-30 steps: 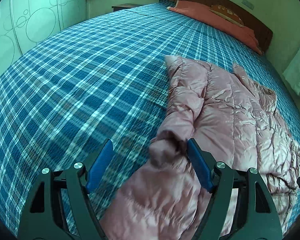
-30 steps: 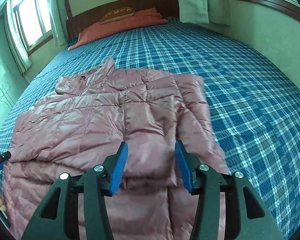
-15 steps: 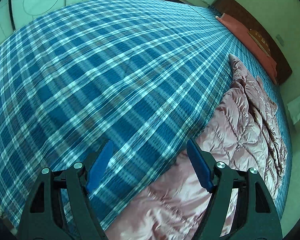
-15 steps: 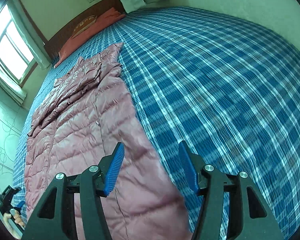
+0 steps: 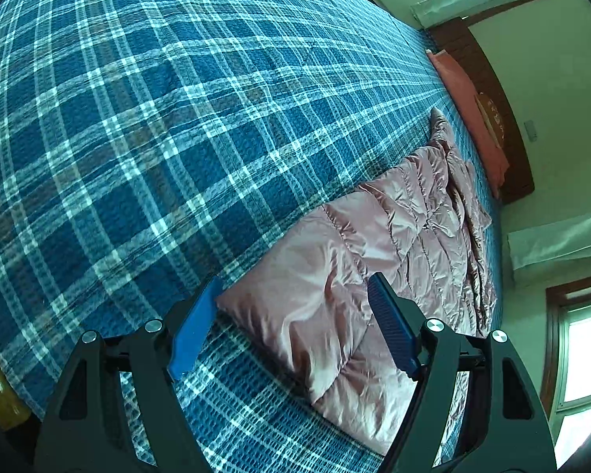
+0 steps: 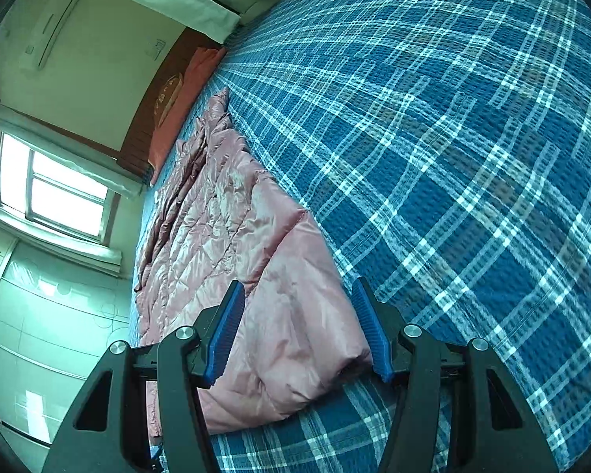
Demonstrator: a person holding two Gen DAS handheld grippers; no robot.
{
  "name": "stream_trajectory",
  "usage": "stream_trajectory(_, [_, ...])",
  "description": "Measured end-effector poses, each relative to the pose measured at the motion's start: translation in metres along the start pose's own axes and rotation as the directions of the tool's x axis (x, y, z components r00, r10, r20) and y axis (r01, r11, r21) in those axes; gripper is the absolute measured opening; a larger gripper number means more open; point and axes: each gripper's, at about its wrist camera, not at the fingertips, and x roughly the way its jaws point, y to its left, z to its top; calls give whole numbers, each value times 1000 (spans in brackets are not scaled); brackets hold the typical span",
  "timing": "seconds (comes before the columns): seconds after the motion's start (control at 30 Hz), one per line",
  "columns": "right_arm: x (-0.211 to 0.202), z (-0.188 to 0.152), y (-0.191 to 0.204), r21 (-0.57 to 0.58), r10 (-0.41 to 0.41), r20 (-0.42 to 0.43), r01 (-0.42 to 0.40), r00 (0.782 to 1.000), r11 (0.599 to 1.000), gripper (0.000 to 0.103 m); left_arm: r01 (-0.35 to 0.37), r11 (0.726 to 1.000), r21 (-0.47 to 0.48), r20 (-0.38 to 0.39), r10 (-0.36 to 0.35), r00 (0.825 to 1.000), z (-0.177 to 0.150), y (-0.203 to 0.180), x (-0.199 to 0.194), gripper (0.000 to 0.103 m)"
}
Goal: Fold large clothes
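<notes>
A: Jacket (image 5: 398,244), pink quilted puffer, lies lengthwise on the bed (image 5: 145,126) over the blue plaid cover. Looks narrowed into a long strip, so the side parts appear already folded in. Collar end points toward the headboard (image 6: 145,118) and the orange pillow (image 6: 185,94).

B: Agreed on the strip. Where are the tools?

A: Both at the near end of the garment. Left gripper (image 5: 291,335): jaws wide apart, straddling the near left corner of the hem, with fabric between the blue pads. One pad sits right at the corner's edge; I cannot tell if it touches. Nothing clamped.

B: And the other side?

A: Right gripper (image 6: 299,331): jaws also wide, set either side of the near right corner. The padded end bulges up between them. The right-hand pad looks to be against the fabric, but there is no pinch.

B: So how far along?

A: My reading: lengthwise folds done, crosswise fold not yet made. The strip is at full length, hem near, collar far. What is left is closing on both corners, then carrying the hem end up toward the collar, perhaps twice, given the length.

B: Any concerns?

A: Slippery shell, puffy fill. A shallow bite may slide off, and trapped air may spring the fold open. The upper part near the collar is rumpled and may need smoothing.
</notes>
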Motion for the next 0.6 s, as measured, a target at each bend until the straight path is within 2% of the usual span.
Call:
stream_trajectory(0.17, [11,-9,11,0,75,-32,-75,997,997,57,39,996,-75,6,-39,999,-12,10,-8,76])
stream_trajectory(0.43, [23,-9,14,-9,86,-40,-86,996,996,57,65,990,-128,32,-62,998,-20,21,-20,76])
stream_trajectory(0.6, [13,-20,9,-17,90,-38,-90,995,996,57,79,990,-115,24,-77,997,-23,18,-13,78])
